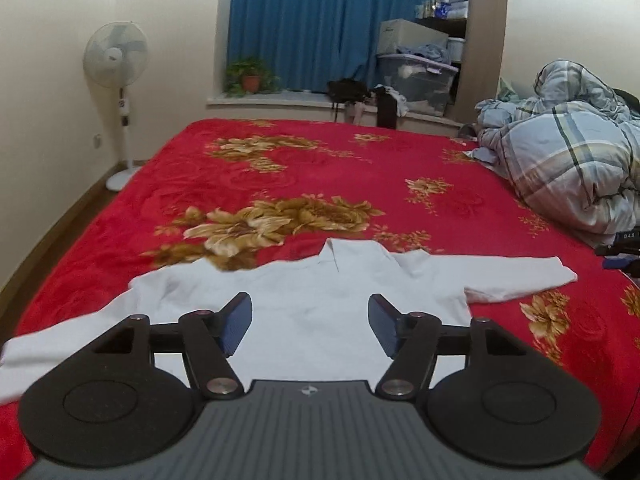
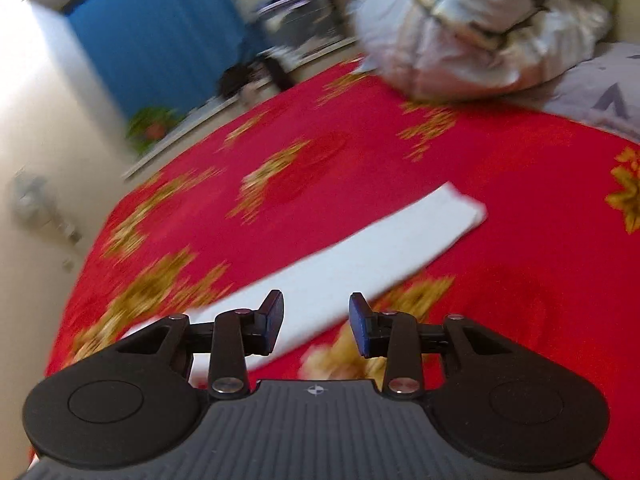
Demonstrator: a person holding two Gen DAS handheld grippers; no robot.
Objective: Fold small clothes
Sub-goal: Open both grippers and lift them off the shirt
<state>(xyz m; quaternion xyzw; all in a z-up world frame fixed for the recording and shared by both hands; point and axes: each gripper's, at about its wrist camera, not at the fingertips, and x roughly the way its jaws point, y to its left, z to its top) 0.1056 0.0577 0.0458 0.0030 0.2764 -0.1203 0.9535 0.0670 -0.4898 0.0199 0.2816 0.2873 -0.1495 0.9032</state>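
While the white collared shirt [image 1: 320, 300] lies flat on the near part of the red floral bedspread [image 1: 340, 168], sleeves spread left and right, the left tongs [image 1: 310, 326] and right tongs [image 2: 316, 322] hover above it, both apart and empty.

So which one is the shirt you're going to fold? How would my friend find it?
Look at the big bed with the red blanket with golden flowers. Near its front edge lies a small white collared long-sleeved shirt, spread flat with sleeves out. It's plain white and flat, unlike the puffy blue checked quilt heaped at the right.
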